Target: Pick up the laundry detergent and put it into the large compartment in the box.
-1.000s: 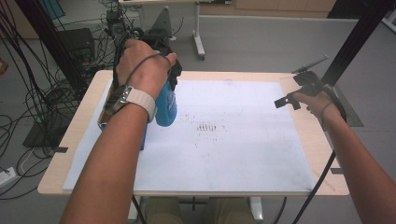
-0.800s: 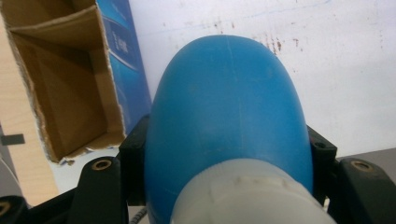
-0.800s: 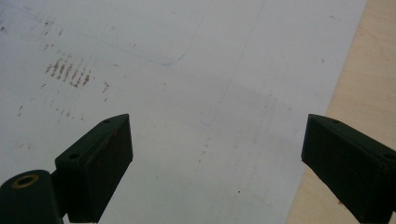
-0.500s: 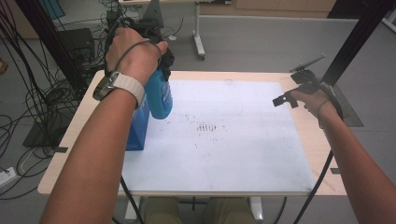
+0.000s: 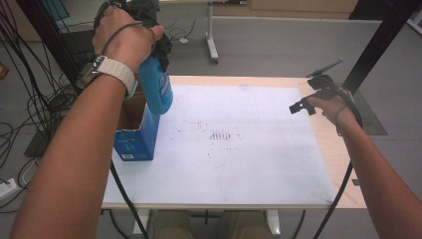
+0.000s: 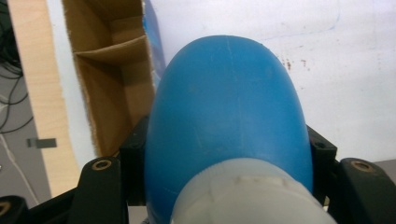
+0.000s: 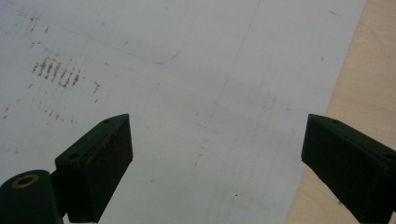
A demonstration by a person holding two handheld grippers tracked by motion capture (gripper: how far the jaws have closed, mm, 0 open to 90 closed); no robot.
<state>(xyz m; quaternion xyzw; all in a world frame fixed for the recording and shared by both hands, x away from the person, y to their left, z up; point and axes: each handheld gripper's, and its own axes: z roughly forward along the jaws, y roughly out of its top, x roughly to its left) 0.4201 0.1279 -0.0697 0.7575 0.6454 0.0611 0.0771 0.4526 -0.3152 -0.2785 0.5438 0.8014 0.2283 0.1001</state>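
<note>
High view: blue bottle (image 5: 155,89) is clamped by L gripper (image 5: 158,50) above open cardboard box (image 5: 133,134) at table's (image 5: 343,164) left edge. R gripper (image 5: 311,99) is held at far right – jaws wide apart, nothing gripped.

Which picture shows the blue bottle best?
The high view: the whole blue bottle shows hanging over the open cardboard box, gripped at its top by the left tongs. The left gripper view sees it very close, just the rounded body and white neck. The right gripper view looks at the white sheet.
</note>
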